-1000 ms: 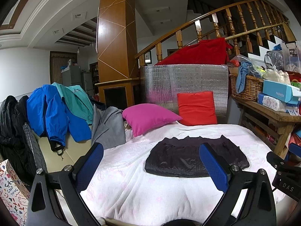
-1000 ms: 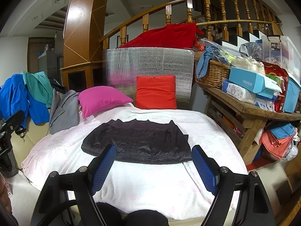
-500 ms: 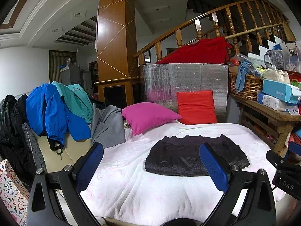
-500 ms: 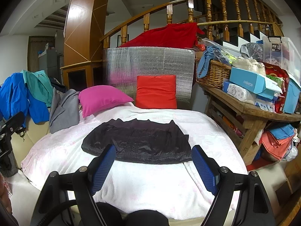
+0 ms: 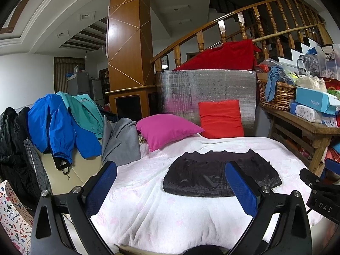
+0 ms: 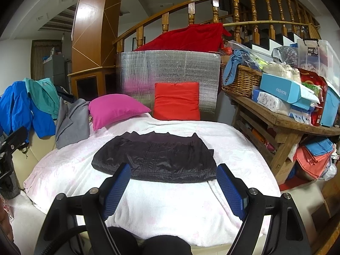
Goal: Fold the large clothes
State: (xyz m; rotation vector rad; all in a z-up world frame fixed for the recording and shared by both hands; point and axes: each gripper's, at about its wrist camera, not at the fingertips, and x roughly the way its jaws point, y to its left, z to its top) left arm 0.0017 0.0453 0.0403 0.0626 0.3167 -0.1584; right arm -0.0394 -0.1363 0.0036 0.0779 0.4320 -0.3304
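Observation:
A dark folded garment (image 5: pixel 218 173) lies flat in the middle of the white blanket (image 5: pixel 161 212) on the bed; it also shows in the right wrist view (image 6: pixel 155 156). My left gripper (image 5: pixel 171 188) is open and empty, held back from the bed's near edge, to the left of the garment. My right gripper (image 6: pixel 173 188) is open and empty, just short of the garment's near edge. Part of the right gripper's body shows at the right edge of the left wrist view (image 5: pixel 318 193).
A magenta pillow (image 6: pixel 115 108) and a red pillow (image 6: pixel 176 101) sit at the bed's far side. Blue, teal and grey jackets (image 5: pixel 63 123) hang over a sofa at the left. A wooden table (image 6: pixel 282 123) with boxes and a basket stands at the right.

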